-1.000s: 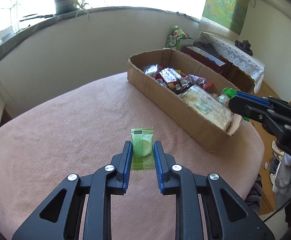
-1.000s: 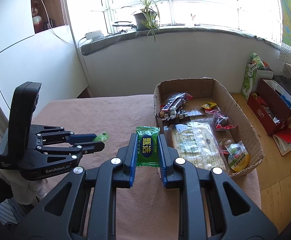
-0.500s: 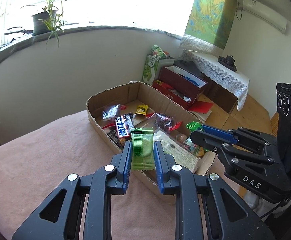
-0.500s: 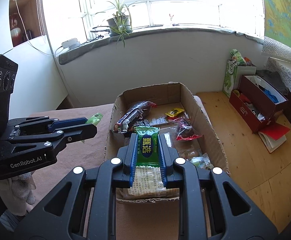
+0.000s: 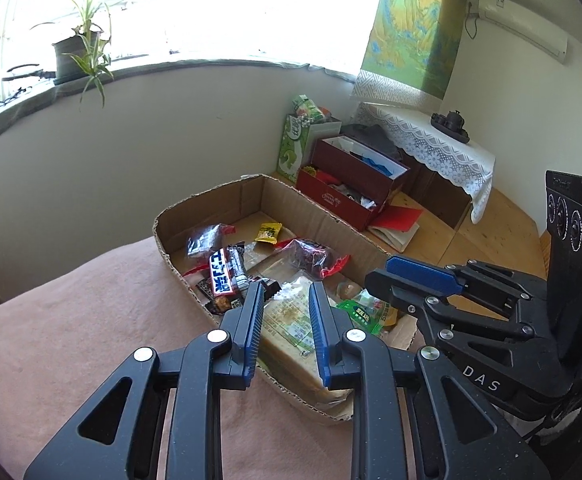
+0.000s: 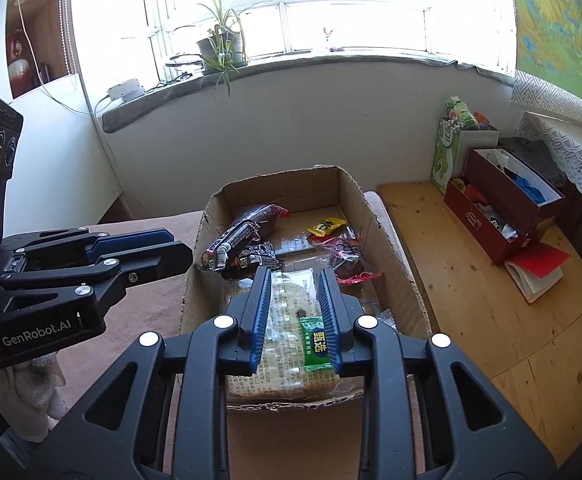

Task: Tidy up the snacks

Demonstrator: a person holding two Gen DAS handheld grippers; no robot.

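Lower centre, right-wrist view only: green packet (image 6: 317, 344) seen against one pad of right gripper (image 6: 295, 298), jaws just parted, grip loosened; left gripper (image 5: 284, 307) seen slightly open, empty, above cardboard box (image 5: 311, 210).

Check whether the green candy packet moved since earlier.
Yes. As the right gripper's jaws have just been opening, the green candy packet dropped between them toward the cardboard box's near wall.

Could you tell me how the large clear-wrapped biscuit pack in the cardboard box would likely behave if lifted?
The biscuit pack probably lifts as a stiff block, since it lies flat and square-edged. Its glossy wrapper may be slippery, and the biscuits look brittle.
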